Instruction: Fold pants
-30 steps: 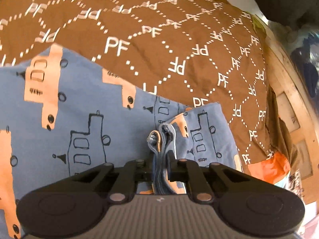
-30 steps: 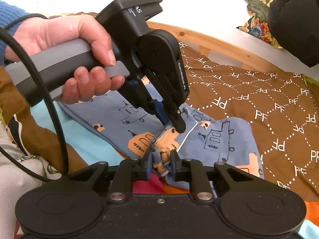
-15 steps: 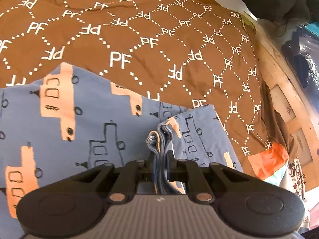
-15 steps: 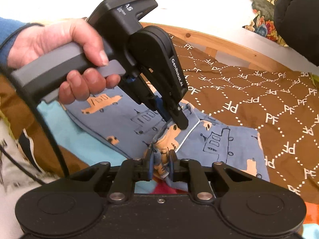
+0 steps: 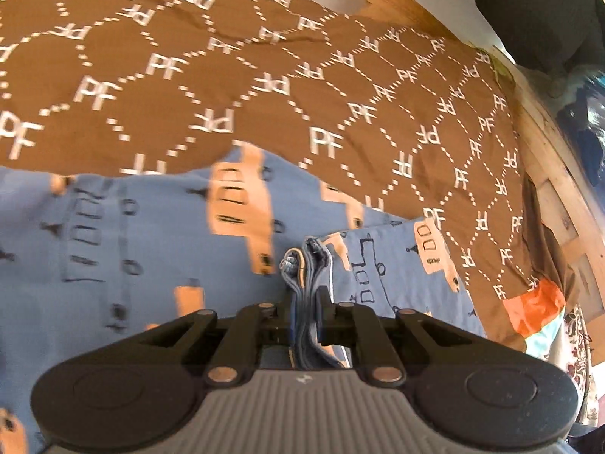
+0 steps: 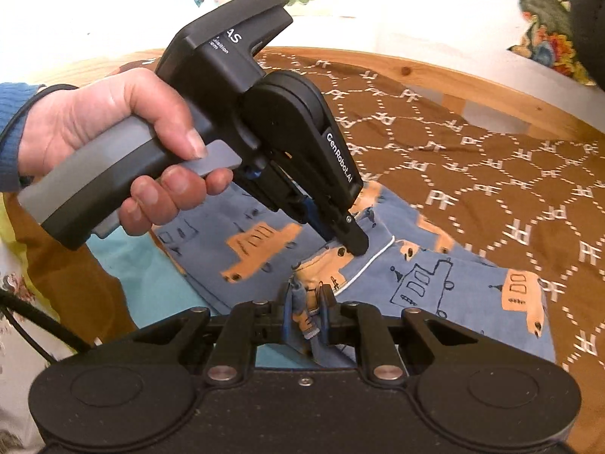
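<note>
We have the blue pants [image 5: 159, 249], printed with orange and outlined trucks, lying on the brown bedspread [image 5: 264, 87] with its white "PF" pattern, and we take that bedspread as our landmark. The pants lie across its near part, with open brown cloth beyond them towards the wooden bed frame [image 6: 472, 87].

Our left tongs [image 5: 305, 299] are pinched nearly closed on a bunched, layered edge of the pants; the folded blue cloth stands up between the two fingers [image 5: 324, 299] and pokes out above them. In the right wrist view those same left tongs [image 6: 353, 244] come down from the upper left, their dark tip pressed into the pants, with our left hand [image 6: 124, 143] wrapped around the grey handle and a blue sleeve [image 6: 11, 136] at the wrist.

Our right tongs [image 6: 305, 304] are likewise narrowed onto a gathered bit of the pants, a wad of blue and orange fabric caught between the fingers. This grip sits just beside the left one, on the side of the pants nearer to us. A thin white cord [image 6: 372, 261] curves over the fabric between the two grips.

At the near edge of the bedspread, a light turquoise cloth [image 6: 151, 283] shows from under the pants.
</note>
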